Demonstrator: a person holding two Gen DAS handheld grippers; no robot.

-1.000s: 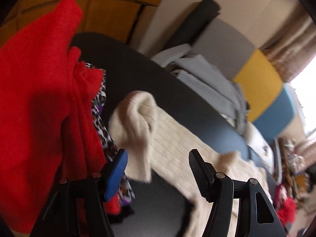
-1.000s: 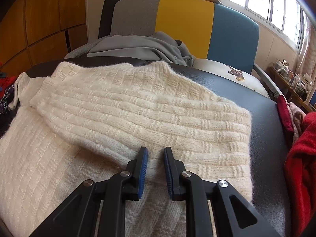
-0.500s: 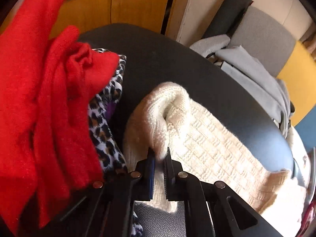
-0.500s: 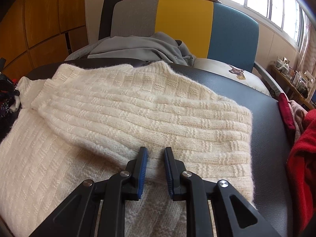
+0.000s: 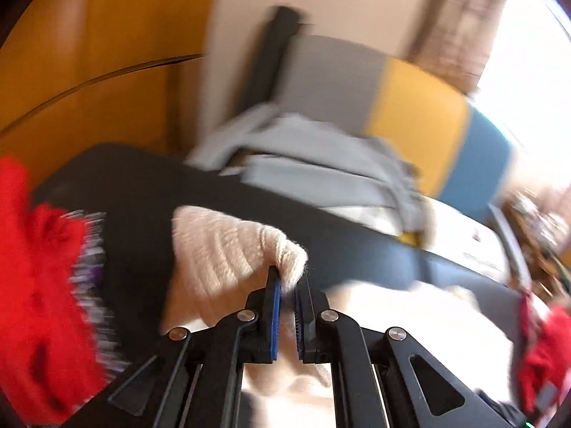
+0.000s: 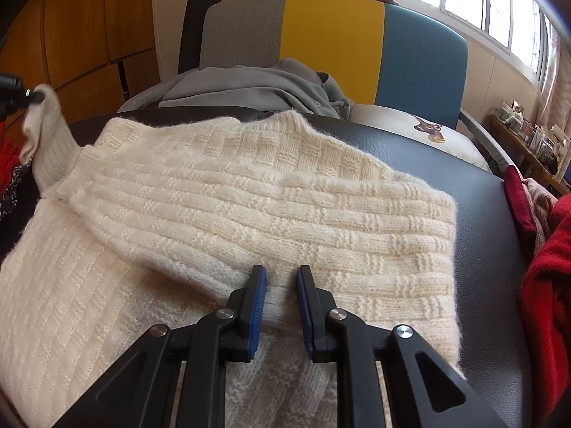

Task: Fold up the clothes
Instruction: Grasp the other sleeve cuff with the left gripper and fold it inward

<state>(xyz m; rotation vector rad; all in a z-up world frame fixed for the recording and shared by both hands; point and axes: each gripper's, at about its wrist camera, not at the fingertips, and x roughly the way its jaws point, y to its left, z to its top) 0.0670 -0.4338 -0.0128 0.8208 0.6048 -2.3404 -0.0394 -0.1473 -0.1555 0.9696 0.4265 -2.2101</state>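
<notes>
A cream knit sweater (image 6: pixel 249 207) lies spread on a black table (image 6: pixel 485 249), one sleeve folded across its body. My left gripper (image 5: pixel 289 285) is shut on the end of the other sleeve (image 5: pixel 221 249) and holds it lifted above the table; this shows at the far left of the right wrist view (image 6: pixel 39 121). My right gripper (image 6: pixel 280 281) is shut on a fold of the sweater at its near edge, with cream knit pinched between the blue pads.
Red clothes (image 5: pixel 39 285) and a leopard-print garment (image 5: pixel 89 267) lie at the table's left. More red clothes (image 6: pixel 546 285) sit at the right. A grey garment (image 6: pixel 257 85) lies on a grey, yellow and blue chair (image 6: pixel 332 35) behind the table.
My left gripper closed on the sleeve end and has now lifted it up off the table. My right gripper has stayed put, shut on the sweater's fold.
</notes>
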